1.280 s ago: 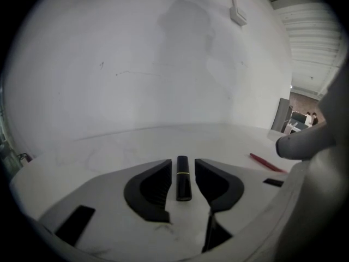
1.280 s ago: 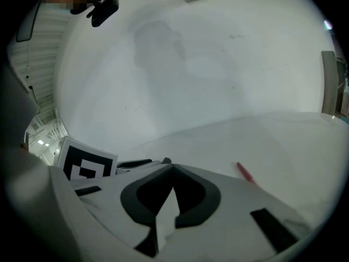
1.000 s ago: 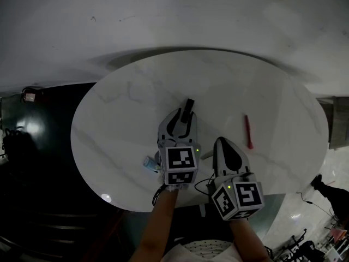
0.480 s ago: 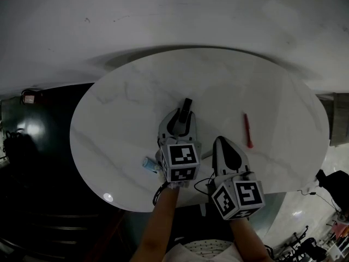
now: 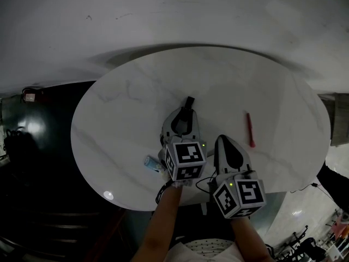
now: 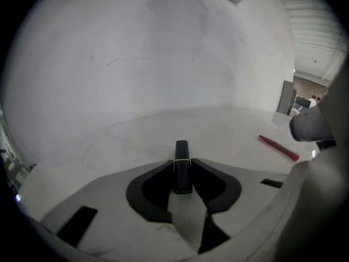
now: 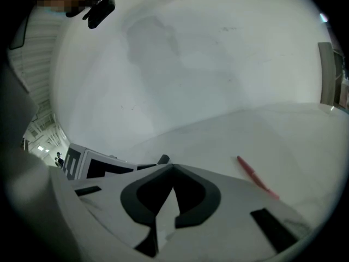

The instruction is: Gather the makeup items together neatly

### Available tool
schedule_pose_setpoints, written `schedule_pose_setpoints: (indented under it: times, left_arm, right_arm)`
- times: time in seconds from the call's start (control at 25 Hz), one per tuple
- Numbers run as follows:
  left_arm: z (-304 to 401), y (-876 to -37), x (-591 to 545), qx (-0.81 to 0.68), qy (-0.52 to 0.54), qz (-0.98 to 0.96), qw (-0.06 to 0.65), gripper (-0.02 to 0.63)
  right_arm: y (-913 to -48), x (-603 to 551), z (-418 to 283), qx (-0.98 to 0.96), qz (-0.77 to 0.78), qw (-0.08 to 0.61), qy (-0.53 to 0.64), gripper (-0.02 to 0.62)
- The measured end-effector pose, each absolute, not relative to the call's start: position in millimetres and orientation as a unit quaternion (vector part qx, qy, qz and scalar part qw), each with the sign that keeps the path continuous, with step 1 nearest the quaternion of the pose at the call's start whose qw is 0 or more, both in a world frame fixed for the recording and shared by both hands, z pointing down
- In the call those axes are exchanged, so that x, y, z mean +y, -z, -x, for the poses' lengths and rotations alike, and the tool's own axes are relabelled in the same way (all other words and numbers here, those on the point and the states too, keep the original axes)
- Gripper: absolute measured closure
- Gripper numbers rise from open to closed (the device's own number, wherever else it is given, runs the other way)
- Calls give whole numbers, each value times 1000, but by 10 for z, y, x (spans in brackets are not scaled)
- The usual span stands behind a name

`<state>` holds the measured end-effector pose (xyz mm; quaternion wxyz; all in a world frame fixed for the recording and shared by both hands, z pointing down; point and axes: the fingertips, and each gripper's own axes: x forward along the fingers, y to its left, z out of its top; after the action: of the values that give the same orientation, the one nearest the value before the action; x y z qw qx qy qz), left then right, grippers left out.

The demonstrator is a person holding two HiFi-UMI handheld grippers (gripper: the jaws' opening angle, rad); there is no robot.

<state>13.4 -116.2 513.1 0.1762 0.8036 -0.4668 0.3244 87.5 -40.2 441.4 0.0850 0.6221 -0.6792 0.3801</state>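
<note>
The left claw (image 6: pixel 182 171), its jaws just closing, pinches by its near half the black lipstick tube (image 6: pixel 181 150) on the table (image 5: pixel 120 102), probably light, stiff and slippery, while the right claw (image 7: pixel 170 171) is closed and empty.

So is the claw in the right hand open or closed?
Closed. In the right gripper view, the right gripper has its two dark jaws meeting at the tips, with nothing between them.
</note>
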Motion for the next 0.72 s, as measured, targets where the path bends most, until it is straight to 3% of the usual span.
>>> schedule_pose_setpoints:
  times: [0.72]
  left_arm:
    - [48,-5010,-1257,-516,-292,-782,192,488]
  right_arm:
    - [-4395,-399,-841,-686,-615,92,-377,592]
